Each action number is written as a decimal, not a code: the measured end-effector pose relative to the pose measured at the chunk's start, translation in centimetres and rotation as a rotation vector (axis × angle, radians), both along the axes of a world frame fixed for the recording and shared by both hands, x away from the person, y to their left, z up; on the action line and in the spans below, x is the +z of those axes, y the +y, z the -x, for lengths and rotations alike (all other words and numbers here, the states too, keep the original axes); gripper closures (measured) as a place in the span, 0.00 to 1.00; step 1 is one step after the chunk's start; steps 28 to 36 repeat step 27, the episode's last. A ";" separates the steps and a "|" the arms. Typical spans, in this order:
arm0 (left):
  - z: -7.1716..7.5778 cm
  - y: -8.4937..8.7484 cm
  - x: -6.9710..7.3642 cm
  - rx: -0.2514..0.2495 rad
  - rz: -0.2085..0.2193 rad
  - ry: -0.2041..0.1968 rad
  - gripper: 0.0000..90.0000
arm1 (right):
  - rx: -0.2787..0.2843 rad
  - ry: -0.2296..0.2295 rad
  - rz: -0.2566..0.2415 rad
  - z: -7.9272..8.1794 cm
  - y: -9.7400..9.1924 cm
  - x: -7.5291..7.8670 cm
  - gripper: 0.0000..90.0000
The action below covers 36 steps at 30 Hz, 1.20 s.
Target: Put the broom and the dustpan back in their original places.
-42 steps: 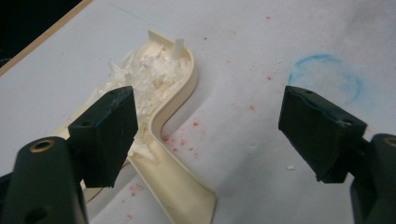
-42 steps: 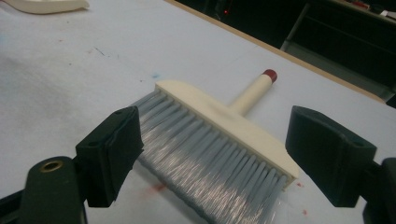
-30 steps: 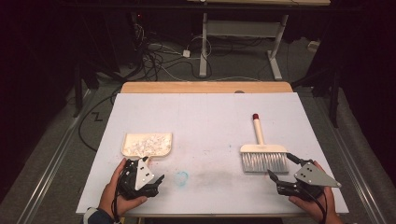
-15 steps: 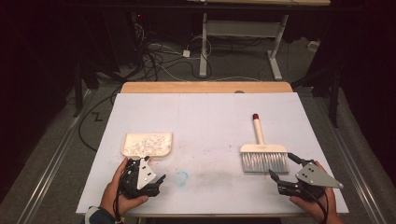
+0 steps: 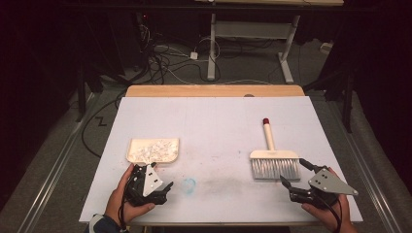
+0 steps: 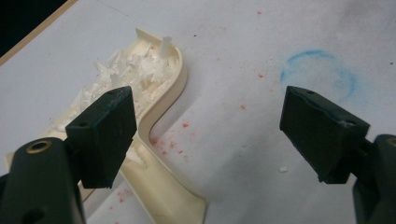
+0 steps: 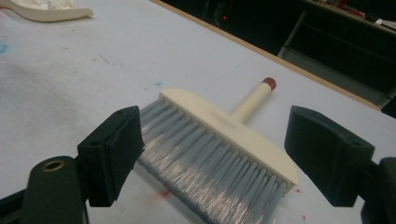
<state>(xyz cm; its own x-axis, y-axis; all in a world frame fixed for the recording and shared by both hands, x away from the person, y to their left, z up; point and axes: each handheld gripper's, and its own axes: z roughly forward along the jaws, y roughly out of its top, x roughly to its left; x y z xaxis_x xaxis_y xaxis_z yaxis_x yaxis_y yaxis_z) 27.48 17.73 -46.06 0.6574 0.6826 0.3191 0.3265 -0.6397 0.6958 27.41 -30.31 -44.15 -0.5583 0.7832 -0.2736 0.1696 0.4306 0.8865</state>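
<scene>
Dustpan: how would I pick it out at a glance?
On the white table, look near the front left, just beyond the left gripper. The dustpan is the cream tray heaped with white scraps; the brush across the table has grey bristles.

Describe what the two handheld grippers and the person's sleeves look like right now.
Both the left gripper and right gripper are black, each topped by a grey three-cornered plate, with blocky black fingers. A black cable trails from the right one. A dark blue sleeve covers the left wrist.

Nothing readable anywhere here, no labels, brands or numbers on the brush [image 5: 272,158], dustpan [image 5: 153,150] or tabletop [image 5: 218,126].
</scene>
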 end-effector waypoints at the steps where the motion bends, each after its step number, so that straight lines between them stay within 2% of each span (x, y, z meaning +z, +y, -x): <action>1: 0.0 0.0 0.0 0.001 0.000 0.002 0.20 | 0.000 -0.001 0.001 0.0 0.0 0.0 0.22; 36: -0.8 -0.7 -0.3 -0.010 -0.004 0.019 0.20 | -0.018 0.006 0.026 0.0 -0.4 -0.2 0.22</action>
